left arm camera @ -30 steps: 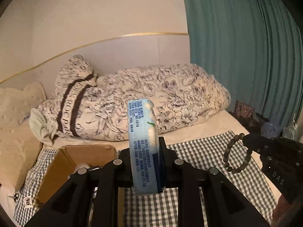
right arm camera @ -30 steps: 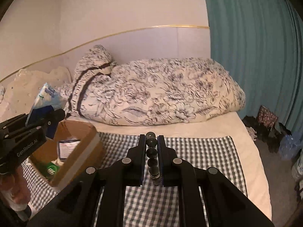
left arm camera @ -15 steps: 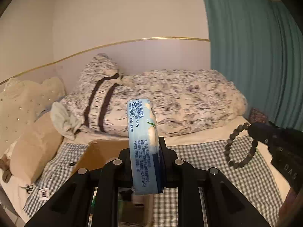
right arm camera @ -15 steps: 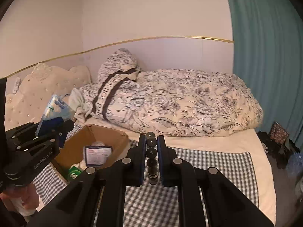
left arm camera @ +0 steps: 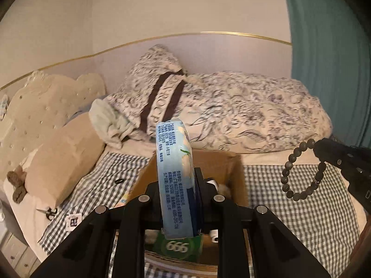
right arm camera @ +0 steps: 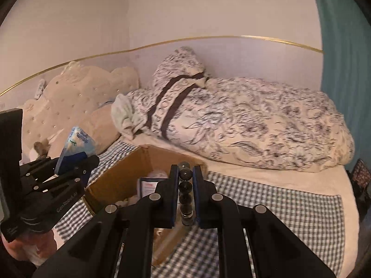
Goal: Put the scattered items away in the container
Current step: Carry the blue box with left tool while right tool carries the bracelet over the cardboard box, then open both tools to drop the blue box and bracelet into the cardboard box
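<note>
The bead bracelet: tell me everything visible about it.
The bead bracelet is a loop of round, dark grey, matte beads, stone-like in look. The right gripper is shut on one section, with the beads stacked in a line between its fingers. In the left wrist view, the rest hangs free as an open ring in the air above the checked cloth, right of the cardboard box.

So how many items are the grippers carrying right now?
2. A blue tissue pack is clamped upright in the left gripper above the cardboard box; a dark bead bracelet is pinched in the right gripper.
</note>
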